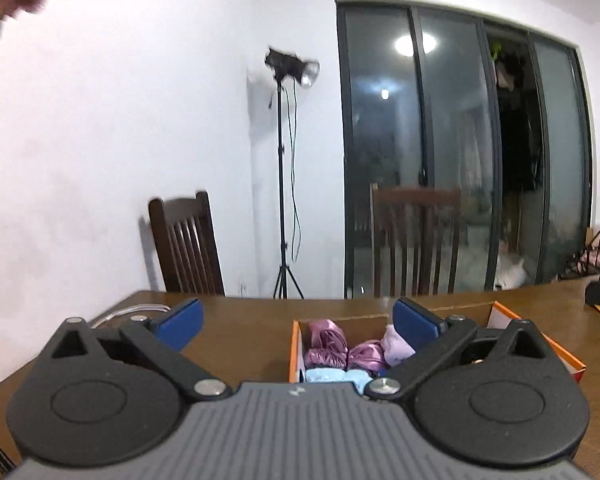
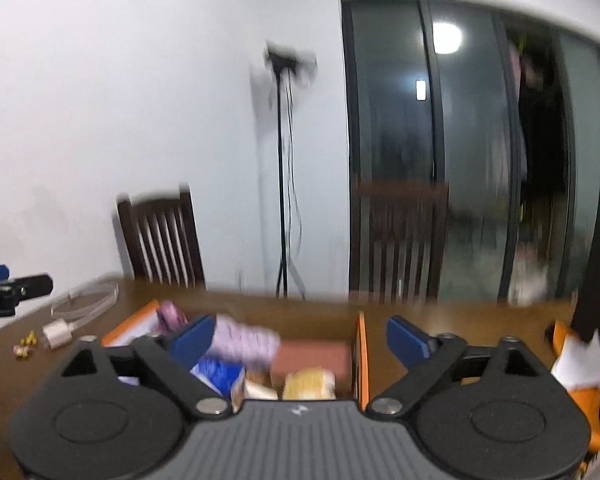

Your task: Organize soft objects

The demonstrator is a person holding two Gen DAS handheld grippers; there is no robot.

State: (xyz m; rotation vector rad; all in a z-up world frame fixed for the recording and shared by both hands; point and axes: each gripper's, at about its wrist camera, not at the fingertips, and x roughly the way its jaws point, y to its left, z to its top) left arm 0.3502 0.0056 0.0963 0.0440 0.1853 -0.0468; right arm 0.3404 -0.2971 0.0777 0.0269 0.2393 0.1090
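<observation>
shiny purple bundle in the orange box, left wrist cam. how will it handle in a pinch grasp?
The shiny purple bundle looks crumpled and folded, so probably floppy: expect it to sag and unfurl when lifted. Its glossy sheen suggests a slick fabric that may slip between the fingers. It sits packed against other soft items in the orange box, so neighbours may drag along.

In the right wrist view, a black device (image 2: 4,294) at the left edge carries white lettering cut off by the frame; only the end of it, "ol.AI", can be read. A small pale emblem (image 2: 299,410), a mark and not letters, sits on the grey ribbed body of the tool nearest that camera. The same emblem (image 1: 295,392) shows in the left wrist view; nothing else is legible.
</observation>
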